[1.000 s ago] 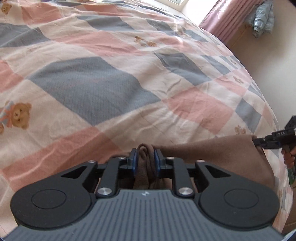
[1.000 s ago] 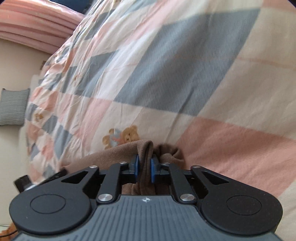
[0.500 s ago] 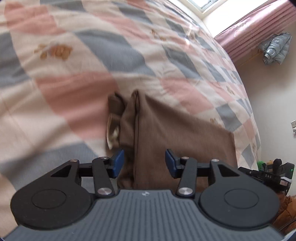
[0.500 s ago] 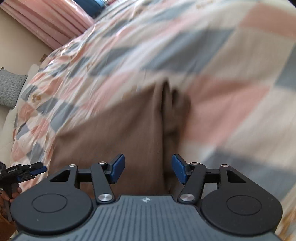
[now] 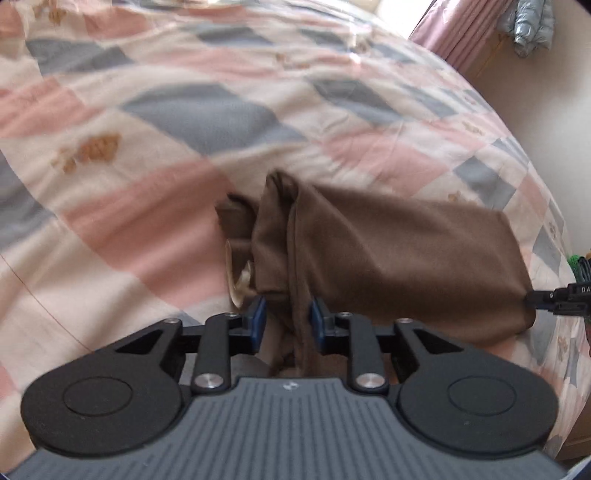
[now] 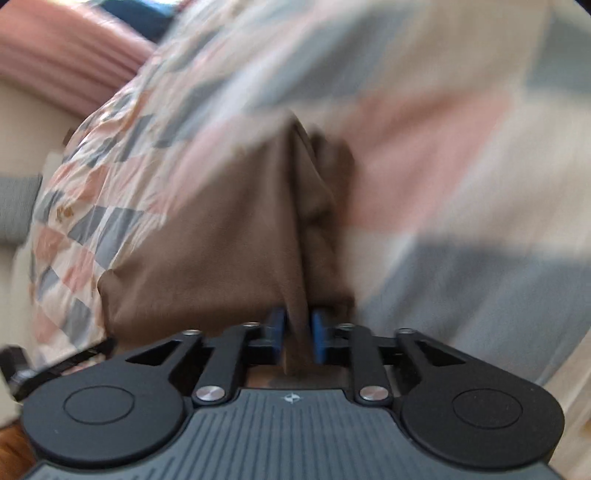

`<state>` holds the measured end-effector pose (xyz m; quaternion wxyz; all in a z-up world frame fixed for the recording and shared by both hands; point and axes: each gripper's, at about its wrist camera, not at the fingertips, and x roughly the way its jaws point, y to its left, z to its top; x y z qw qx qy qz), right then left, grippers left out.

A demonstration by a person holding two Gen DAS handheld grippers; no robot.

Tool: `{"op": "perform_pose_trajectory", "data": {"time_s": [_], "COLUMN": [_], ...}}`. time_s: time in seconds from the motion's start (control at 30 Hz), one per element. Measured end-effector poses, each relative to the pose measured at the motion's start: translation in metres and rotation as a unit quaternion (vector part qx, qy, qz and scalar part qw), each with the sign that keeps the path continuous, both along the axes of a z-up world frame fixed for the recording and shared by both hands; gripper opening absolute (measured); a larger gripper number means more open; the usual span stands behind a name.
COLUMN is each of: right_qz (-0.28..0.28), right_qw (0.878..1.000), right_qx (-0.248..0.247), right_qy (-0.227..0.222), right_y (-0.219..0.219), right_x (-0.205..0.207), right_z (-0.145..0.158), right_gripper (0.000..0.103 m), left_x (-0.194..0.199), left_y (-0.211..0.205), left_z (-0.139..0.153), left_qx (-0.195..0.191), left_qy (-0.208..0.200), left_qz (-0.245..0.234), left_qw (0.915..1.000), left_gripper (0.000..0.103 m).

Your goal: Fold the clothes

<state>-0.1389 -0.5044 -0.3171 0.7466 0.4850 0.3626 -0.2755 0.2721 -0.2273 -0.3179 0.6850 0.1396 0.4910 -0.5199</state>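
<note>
A brown garment (image 5: 399,251) lies folded in a long band on the checked bedspread (image 5: 155,206). My left gripper (image 5: 286,321) is shut on the brown garment's near edge at its left end, with bunched cloth between the blue pads. A pale label shows beside the fold. My right gripper (image 6: 297,330) is shut on the garment (image 6: 207,243) at its other end, and its tip (image 5: 554,299) shows at the right edge of the left wrist view. The right wrist view is blurred by motion.
The bedspread (image 6: 461,155) has pink, grey and cream squares with bear prints. Pink curtains (image 5: 465,33) and a hanging pale blue jacket (image 5: 532,22) are at the far right. A grey cushion (image 6: 14,206) lies left of the bed.
Half a second ago both grippers stood open above the garment. Now both have come down and shut on its near edge again.
</note>
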Motion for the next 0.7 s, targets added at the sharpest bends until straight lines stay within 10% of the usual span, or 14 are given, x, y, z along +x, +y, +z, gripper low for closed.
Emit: {"op": "perform_pose_trajectory", "data": {"time_s": [0.23,0.37,0.4,0.5,0.7], "right_qz": [0.041,0.083,0.099,0.104,-0.069], "right_qw": [0.987,0.981,0.981,0.986,0.989], "right_qx": [-0.158,-0.173,-0.167,-0.128,0.069], "right_qy": [0.012,0.008,-0.002,-0.021,-0.11], "right_y": [-0.024,-0.034,-0.036,-0.039,-0.067], "right_x": [0.018,0.041,0.044,0.045,0.009], "right_z": [0.022,-0.001,-0.008,-0.017,-0.03], "right_gripper": [0.068,0.067,0.065,0.011,0.01], "left_x": [0.035,0.042,0.042,0.04,0.045], "left_y": [-0.016,-0.043,-0.049,-0.065,-0.081], "left_z": [0.019,0.003,-0.001,-0.014,-0.034], "left_qx": [-0.043,-0.048,-0.049,-0.043,-0.051], "left_qy": [0.015,0.028,0.03,0.033,0.059], "left_qz": [0.04,0.041,0.036,0.016,0.0], "left_qw": [0.9981,0.9976,0.9977,0.9984,0.997], "left_gripper": [0.045,0.045,0.045,0.045,0.021]}}
